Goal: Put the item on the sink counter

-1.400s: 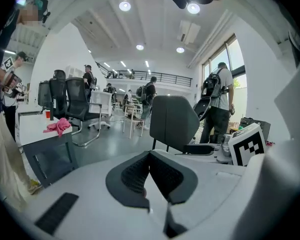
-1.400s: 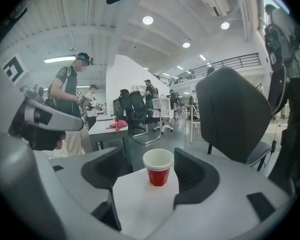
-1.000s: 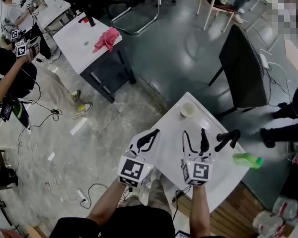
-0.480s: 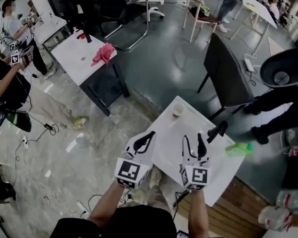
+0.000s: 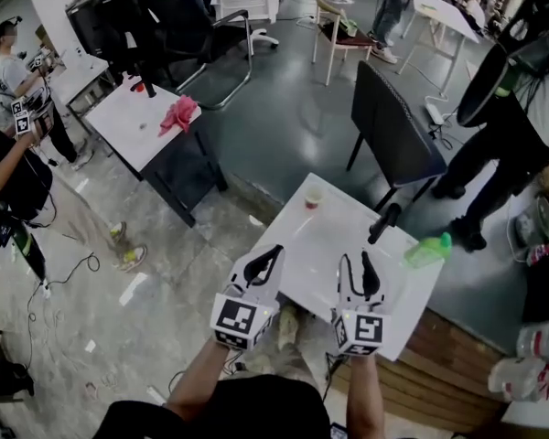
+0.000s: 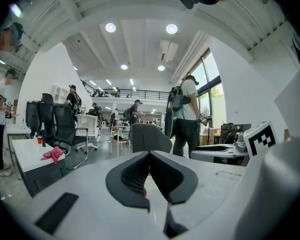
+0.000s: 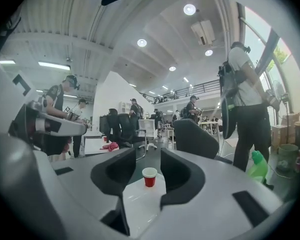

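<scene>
Facing the red cup (image 5: 314, 197) at the table's (image 5: 348, 236) far corner, we must reopen our right gripper's (image 5: 354, 263) closing, empty jaws; left gripper (image 5: 273, 254) sits clenched empty.

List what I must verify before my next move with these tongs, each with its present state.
1. Right tongs empty: ok. The jaws are apart and closing, with nothing between the pads; the red cup seen through the gap stands far off on the white table.
2. Left tongs free: ok. They are shut, with nothing seen in them.
3. Item in hand: not ok. The red cup, the black object and the green bottle are on the table, none gripped.
4. Which item is meant: cannot tell.
5. Sink counter in sight: not ok. No view shows a sink.
</scene>
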The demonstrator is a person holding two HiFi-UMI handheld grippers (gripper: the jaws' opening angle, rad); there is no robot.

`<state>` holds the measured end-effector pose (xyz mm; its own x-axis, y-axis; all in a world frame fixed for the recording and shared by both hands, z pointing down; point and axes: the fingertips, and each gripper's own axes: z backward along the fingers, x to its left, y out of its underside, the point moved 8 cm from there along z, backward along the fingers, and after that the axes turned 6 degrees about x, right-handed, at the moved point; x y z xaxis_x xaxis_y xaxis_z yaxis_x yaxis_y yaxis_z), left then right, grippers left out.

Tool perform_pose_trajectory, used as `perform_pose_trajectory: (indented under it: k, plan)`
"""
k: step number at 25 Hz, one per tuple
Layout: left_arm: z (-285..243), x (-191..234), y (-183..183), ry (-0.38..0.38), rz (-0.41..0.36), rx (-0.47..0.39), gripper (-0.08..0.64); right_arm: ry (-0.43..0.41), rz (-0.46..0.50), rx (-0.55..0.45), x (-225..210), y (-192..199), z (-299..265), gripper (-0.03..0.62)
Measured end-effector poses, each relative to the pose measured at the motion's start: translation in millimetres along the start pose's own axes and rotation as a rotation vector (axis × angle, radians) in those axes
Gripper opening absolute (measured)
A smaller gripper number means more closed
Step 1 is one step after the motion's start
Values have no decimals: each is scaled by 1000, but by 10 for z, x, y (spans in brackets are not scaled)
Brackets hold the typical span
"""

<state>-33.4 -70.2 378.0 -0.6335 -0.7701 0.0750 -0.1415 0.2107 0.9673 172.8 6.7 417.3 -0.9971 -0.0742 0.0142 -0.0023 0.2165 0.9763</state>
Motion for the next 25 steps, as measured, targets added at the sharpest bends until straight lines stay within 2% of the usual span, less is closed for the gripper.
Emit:
perform_pose_trajectory:
  k: [12,25]
  plan:
    - [441,-319,-27,54,-27,-16,2,73,3,-25,82,1,739,91]
    - [787,-467,10,80,-47,-19,2,106,3,-37,225,30,1196,33]
